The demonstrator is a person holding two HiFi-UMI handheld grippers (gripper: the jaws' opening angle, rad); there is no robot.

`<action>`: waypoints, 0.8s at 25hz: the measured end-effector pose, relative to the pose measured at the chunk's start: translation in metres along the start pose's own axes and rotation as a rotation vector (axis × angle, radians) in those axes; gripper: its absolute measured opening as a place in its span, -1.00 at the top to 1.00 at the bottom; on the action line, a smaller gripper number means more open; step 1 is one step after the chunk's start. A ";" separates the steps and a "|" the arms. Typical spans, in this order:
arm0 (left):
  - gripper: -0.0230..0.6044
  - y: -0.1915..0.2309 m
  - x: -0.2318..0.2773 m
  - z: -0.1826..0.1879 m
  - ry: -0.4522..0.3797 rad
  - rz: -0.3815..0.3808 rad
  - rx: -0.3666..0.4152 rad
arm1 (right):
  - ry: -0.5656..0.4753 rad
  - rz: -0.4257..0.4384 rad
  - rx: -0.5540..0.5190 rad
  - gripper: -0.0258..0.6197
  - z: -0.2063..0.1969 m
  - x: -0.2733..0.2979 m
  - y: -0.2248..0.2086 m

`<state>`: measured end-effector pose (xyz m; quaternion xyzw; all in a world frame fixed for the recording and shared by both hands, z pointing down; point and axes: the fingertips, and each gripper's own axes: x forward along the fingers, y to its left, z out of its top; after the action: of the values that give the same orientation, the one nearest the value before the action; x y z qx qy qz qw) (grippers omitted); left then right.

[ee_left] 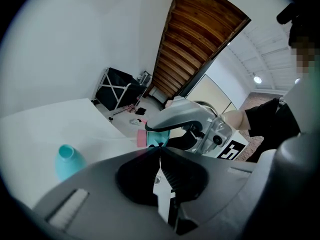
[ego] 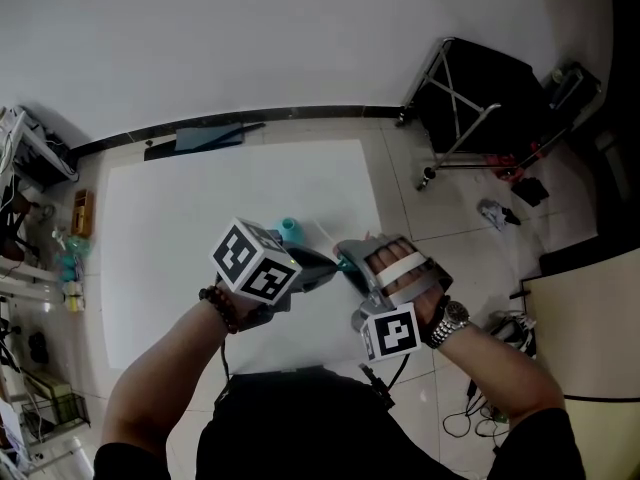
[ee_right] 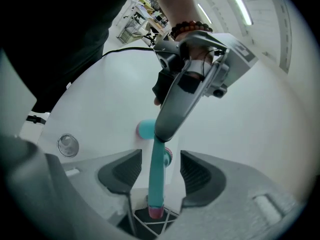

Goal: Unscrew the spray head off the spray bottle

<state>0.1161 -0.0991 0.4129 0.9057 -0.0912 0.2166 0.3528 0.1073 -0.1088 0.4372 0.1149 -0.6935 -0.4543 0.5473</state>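
- Table [ego: 200, 208]: the white top fills the middle of the head view. You stand at its near edge, and both of your grippers are over its right-hand part.
- Black folding frame [ego: 478, 93]: it stands on the tiled floor beyond the table's far right corner, well apart from the work.
- Left gripper [ee_left: 159, 150]: your left hand holds it low over the table, pointing toward the right gripper. Its jaws are closed down to a thin slit and clamp the upper end of the spray head. A beaded bracelet [ego: 218, 308] sits on that wrist.
- Right gripper [ee_right: 160, 154]: your right hand holds it facing the left gripper, tips almost meeting. Its jaws stand wide, one on each side of the spray head. Neither pad touches the spray head. A wristwatch [ego: 452, 318] sits on that wrist.
- Spray bottle [ee_left: 69, 160]: the teal body rests on the table just beyond the two grippers, apart from both. Neither gripper touches it.
- Spray head [ee_right: 157, 184]: this slender teal piece hangs from the left gripper's tips, clear of the table. It runs down the open gap of the right gripper, its pink end near the root of those jaws.
- Clear round object [ee_right: 67, 145]: it lies on the table to one side of the right gripper; you cannot tell what it is.
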 end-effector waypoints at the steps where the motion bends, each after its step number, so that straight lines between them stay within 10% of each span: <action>1: 0.85 0.000 -0.001 -0.001 0.003 -0.008 -0.001 | 0.002 0.004 -0.006 0.22 0.001 0.001 0.000; 20: 0.85 -0.007 -0.007 -0.003 0.006 -0.078 0.006 | 0.036 0.014 -0.058 0.54 0.006 0.005 -0.001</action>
<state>0.1108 -0.0922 0.4075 0.9090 -0.0540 0.2057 0.3585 0.0994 -0.1096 0.4394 0.1022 -0.6708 -0.4684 0.5659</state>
